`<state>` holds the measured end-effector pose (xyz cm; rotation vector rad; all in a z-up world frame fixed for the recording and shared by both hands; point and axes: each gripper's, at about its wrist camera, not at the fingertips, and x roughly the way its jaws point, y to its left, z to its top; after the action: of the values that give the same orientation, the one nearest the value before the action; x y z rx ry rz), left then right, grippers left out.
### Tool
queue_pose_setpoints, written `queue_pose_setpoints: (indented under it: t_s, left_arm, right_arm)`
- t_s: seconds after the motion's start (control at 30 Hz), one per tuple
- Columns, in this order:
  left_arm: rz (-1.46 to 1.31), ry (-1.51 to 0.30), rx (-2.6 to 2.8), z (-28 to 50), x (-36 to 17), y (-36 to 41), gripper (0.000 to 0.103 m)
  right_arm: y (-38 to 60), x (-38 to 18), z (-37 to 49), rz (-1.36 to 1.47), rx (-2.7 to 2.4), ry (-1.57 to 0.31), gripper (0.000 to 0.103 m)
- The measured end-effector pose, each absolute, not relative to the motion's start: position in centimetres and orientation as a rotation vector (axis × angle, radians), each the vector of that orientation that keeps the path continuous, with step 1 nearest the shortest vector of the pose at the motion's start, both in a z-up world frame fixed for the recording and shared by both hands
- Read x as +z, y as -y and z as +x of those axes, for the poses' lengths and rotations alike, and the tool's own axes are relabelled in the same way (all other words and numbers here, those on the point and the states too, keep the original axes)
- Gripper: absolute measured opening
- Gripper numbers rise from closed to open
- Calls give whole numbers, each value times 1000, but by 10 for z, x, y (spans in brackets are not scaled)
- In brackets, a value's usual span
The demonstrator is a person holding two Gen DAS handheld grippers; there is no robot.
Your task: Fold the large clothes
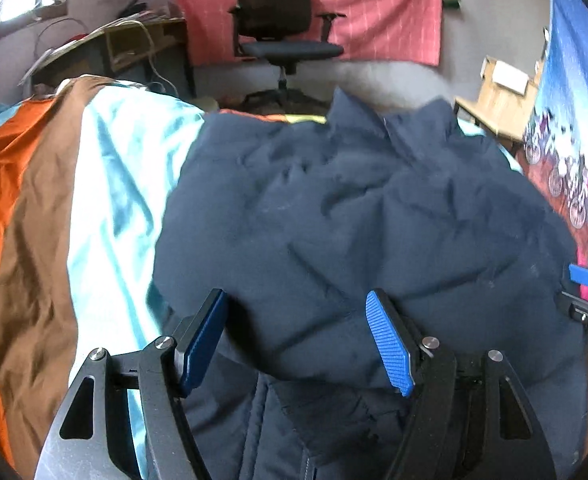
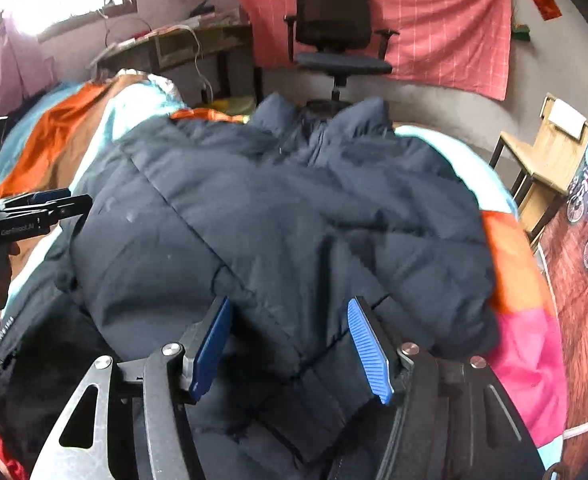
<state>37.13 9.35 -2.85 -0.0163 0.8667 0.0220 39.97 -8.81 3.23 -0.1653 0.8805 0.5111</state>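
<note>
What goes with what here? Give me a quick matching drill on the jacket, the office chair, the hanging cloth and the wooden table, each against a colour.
Things:
1. puffer jacket
2. office chair
3. hanging cloth
4. wooden table

Colours:
A. light tan
B. pinkish red
C. navy blue
D. black back with a grey seat

Pairs: 1-C, 2-D, 3-B, 4-A.
</note>
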Motion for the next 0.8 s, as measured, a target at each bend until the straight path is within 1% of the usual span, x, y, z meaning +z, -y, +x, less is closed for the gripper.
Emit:
queue_pose_setpoints:
  t_s: [0.17, 0.37, 0.53, 0.7, 0.73, 0.8]
  left_arm:
    - [63, -857, 39, 371, -48, -84, 66]
    - [63, -852, 39, 373, -59, -84, 67]
    - [71, -845, 53, 372, -60, -82, 67]
    - [20, -846, 50, 365, -44, -86, 67]
    - [13, -848, 47, 362, -41, -88, 67]
    - [15, -849, 46, 359, -33, -89, 67]
  right_arm:
    - [89, 4, 405, -164, 543, -919, 58]
    - [90, -13, 407, -150, 567, -911, 59]
    - [90, -17, 404, -158, 556, -899, 59]
    - [89, -6, 402, -151, 544, -900, 60]
    - [91, -2, 401, -140, 543, -906, 61]
    - [93, 7, 399, -124, 539, -916, 69]
